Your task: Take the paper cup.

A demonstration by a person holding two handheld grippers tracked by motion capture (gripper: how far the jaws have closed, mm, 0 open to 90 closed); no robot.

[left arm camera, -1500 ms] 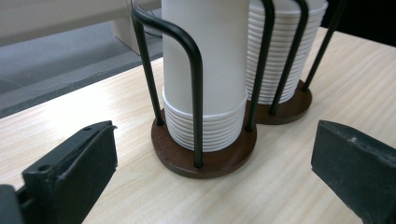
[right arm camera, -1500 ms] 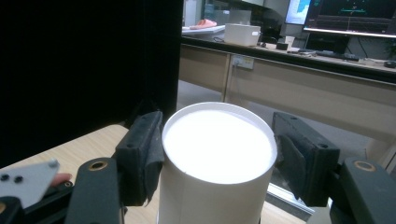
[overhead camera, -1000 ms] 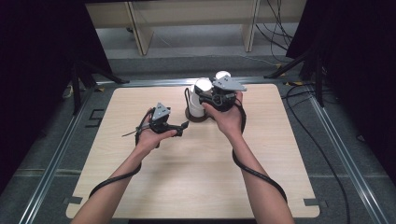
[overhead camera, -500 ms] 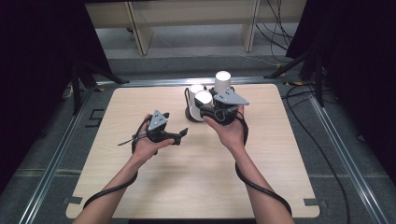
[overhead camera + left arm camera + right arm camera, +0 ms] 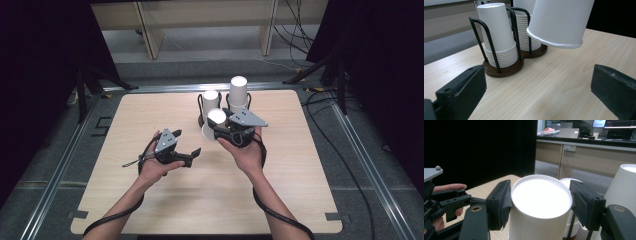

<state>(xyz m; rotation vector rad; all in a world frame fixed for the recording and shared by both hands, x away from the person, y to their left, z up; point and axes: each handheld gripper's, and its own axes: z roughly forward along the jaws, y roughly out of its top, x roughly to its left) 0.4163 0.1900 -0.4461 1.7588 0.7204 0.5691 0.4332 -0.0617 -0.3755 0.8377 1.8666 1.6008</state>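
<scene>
Paper cup lifted clear of the wire cup holder

Right gripper (image 5: 220,131) jaws clamp an inverted paper cup (image 5: 214,123) above mid-tabletop, before the holder (image 5: 215,102) near the far edge; left gripper (image 5: 192,153) jaws stand apart, empty. Grip lightly, keep it level, avoid crushing

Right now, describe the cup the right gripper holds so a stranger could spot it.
On the wooden table, find the dark wire cup rack at the far middle. Just in front of it, the right gripper clamps one upside-down white paper cup, alone outside the rack's stacks.
</scene>
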